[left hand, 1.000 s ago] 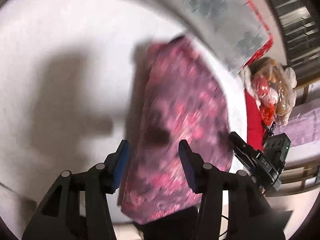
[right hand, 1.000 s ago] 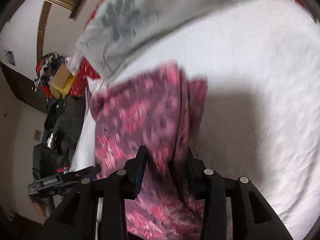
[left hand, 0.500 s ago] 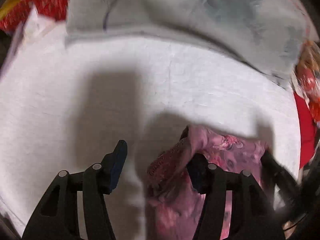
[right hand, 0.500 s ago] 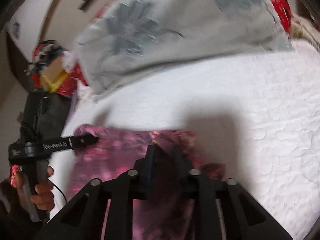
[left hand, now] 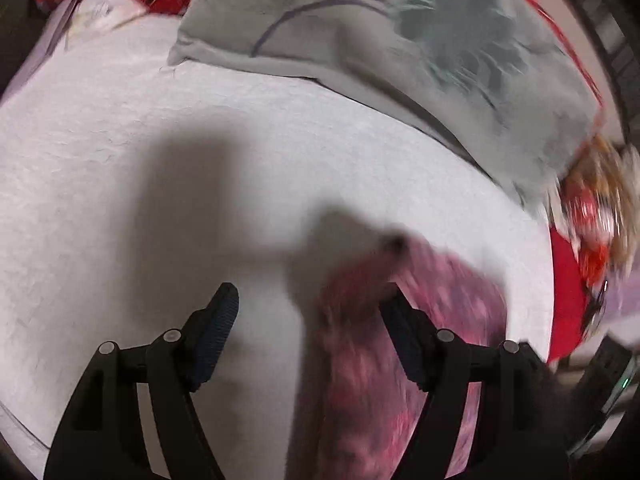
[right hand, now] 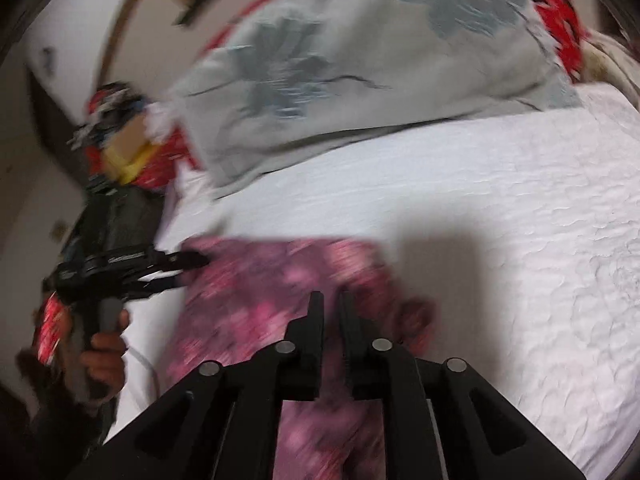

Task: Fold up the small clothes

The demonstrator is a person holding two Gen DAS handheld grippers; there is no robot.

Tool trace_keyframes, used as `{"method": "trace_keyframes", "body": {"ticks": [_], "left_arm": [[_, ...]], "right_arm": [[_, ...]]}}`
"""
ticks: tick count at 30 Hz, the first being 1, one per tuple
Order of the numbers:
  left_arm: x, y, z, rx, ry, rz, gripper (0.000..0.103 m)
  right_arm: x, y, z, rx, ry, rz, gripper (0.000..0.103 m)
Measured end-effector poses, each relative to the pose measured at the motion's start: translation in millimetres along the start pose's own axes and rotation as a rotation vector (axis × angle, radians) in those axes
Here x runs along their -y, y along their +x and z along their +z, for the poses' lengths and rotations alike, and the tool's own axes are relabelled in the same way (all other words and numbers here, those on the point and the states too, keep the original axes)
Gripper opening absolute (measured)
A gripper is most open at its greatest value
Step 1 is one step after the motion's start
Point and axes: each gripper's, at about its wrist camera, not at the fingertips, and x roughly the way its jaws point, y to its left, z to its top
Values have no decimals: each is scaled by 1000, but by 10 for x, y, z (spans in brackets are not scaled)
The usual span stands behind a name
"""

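Pink floral garment (right hand: 276,292) on white bed (right hand: 520,240). Left gripper (left hand: 310,328): jaws opening, released. Right gripper (right hand: 331,312): jaws opening slightly, grip on the garment cannot be told.

Low in the frame, black two-finger left gripper (left hand: 310,334) with ribbed dark-blue pads, jaws opening wide over a white textured bed cover (left hand: 120,168). Blurred pink-and-purple floral cloth garment (left hand: 400,360) at lower centre-right, bunched beside and behind the right-hand finger, nothing pinched between the pads. Across the top, a grey pillow with dark leaf print (left hand: 400,40); red fabric (left hand: 566,300) at the right edge.
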Motion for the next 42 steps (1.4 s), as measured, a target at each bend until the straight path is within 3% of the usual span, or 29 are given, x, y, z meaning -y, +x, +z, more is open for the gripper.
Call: {"method": "trace_keyframes", "body": {"ticks": [2, 3, 4, 5, 7, 11, 14, 16, 17, 20, 22, 30, 32, 33, 36, 39, 42], "left_arm": [[117, 37, -141, 9, 63, 80, 74], [195, 137, -210, -8, 113, 156, 75], [229, 189, -229, -30, 130, 178, 75], [246, 185, -238, -41, 122, 183, 75], [239, -23, -284, -25, 99, 139, 72], [334, -437, -665, 56, 151, 107, 73], [434, -298, -962, 20, 186, 143, 75], [448, -66, -1179, -40, 204, 175, 82], [433, -62, -1254, -23, 182, 176, 83], [432, -180, -1304, -5, 152, 172, 84], [442, -188, -1318, -13, 155, 176, 84], [459, -205, -1358, -2, 157, 195, 85], [471, -204, -1366, -3, 153, 195, 85], [467, -204, -1365, -4, 149, 193, 85], [446, -190, -1364, -3, 144, 191, 88], [378, -168, -1349, -13, 130, 177, 96], [249, -200, -1318, -49, 91, 98, 96]], "right_arm": [[-62, 9, -138, -21, -35, 8, 26], [-67, 75, -202, -50, -47, -19, 28], [-61, 210, -286, -109, -64, -81, 28], [-64, 295, -346, -145, -84, -123, 27], [-142, 168, -334, -115, -89, -155, 29], [-297, -206, -388, -69, -120, -98, 31], [-362, -256, -594, -108, -194, -114, 34], [-306, -105, -768, -185, -220, -188, 34], [-264, -70, -821, -201, -220, -206, 37], [-178, -175, -794, -190, -127, -202, 39], [-202, -274, -784, -180, -130, -197, 40], [-129, -210, -973, -269, -101, -179, 47], [-160, -223, -969, -273, -119, -174, 43], [-188, -245, -962, -268, -133, -163, 28], [-299, -362, -989, -217, -233, -163, 16], [-213, -369, -1051, -202, -221, -177, 14], [-52, -304, -1072, -244, -141, -147, 17]]}}
